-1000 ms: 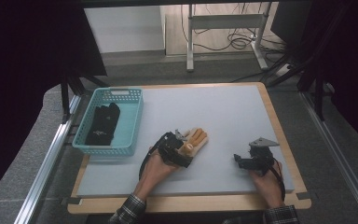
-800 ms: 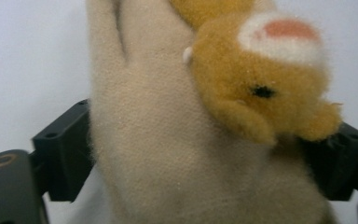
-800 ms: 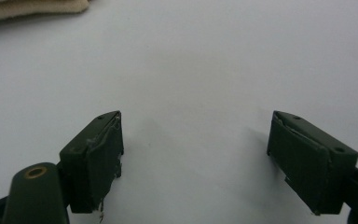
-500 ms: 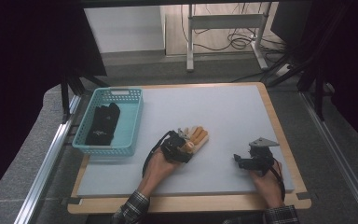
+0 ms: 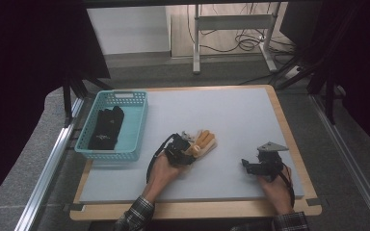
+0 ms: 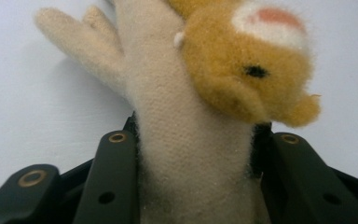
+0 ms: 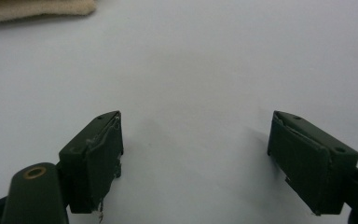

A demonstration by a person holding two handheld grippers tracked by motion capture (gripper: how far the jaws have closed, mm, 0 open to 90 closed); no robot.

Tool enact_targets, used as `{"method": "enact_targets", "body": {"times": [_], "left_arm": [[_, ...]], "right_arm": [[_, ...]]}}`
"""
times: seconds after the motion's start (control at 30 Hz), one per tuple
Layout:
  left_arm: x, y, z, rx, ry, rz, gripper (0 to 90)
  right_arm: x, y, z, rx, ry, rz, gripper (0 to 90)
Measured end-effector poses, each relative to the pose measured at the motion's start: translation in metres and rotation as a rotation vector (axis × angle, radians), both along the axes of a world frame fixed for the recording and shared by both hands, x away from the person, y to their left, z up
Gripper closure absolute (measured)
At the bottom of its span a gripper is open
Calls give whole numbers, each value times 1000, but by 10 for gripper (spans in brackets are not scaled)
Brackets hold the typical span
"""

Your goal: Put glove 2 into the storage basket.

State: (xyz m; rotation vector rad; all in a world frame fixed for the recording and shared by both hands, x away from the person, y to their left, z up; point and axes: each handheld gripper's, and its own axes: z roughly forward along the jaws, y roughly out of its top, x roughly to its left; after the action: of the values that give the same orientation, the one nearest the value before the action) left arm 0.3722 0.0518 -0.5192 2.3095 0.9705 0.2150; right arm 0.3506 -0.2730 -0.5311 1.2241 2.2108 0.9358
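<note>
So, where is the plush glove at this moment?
In the high view, the plush glove lies near the table's middle, right of the teal basket, clamped by the left gripper.

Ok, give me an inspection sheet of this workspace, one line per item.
Surface: pale tabletop with a wooden edge.
Job's things: plush glove with an animal face lies mid-table; teal basket at left holds a black item.
Clutter: nothing seen.
Grippers: left tongs shut on the plush glove; right tongs open over bare tabletop.
Cables: black lead loops from the left tongs.
Surroundings: desk frame and floor wires behind.
</note>
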Motion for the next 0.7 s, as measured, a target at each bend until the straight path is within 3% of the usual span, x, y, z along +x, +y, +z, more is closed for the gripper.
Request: {"method": "enact_targets", "body": {"times": [0.43,0.7], "left_arm": [[-4,2,5,-11,-37,-7,626],[-4,8,16,-27,-63,-1,628]], "right_arm": [[0,0,0,2,0,0,177],[0,0,0,2,0,0,177]]}}
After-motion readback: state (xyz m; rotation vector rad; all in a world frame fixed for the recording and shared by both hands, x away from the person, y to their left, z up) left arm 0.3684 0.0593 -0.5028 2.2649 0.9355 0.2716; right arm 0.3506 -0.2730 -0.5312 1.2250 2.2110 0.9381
